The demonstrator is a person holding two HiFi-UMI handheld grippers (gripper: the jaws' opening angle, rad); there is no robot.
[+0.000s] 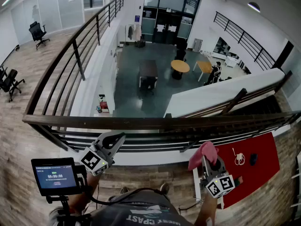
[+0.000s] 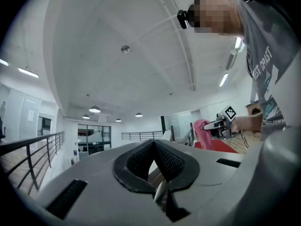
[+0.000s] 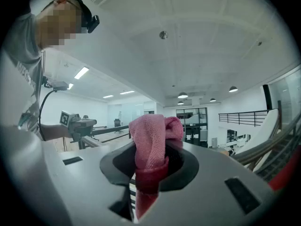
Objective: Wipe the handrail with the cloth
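The dark brown handrail (image 1: 155, 122) runs across the head view in front of me, over black horizontal bars. My right gripper (image 1: 205, 160) is held just below and short of the rail, at the right, shut on a bunched pink cloth (image 1: 202, 153). In the right gripper view the cloth (image 3: 150, 140) sticks up out of the jaws of that gripper (image 3: 149, 168). My left gripper (image 1: 117, 138) points up toward the rail at the left, jaws together with nothing in them. The left gripper view shows its own pads (image 2: 167, 161) meeting, and the cloth (image 2: 201, 128) off to the right.
A small screen on a mount (image 1: 55, 175) sits at the lower left. A red mat (image 1: 249, 166) with a white cable lies on the wooden floor at the right. Beyond the rail is a drop to a lower floor with tables (image 1: 179, 67). Another railing (image 1: 80, 46) runs along the left.
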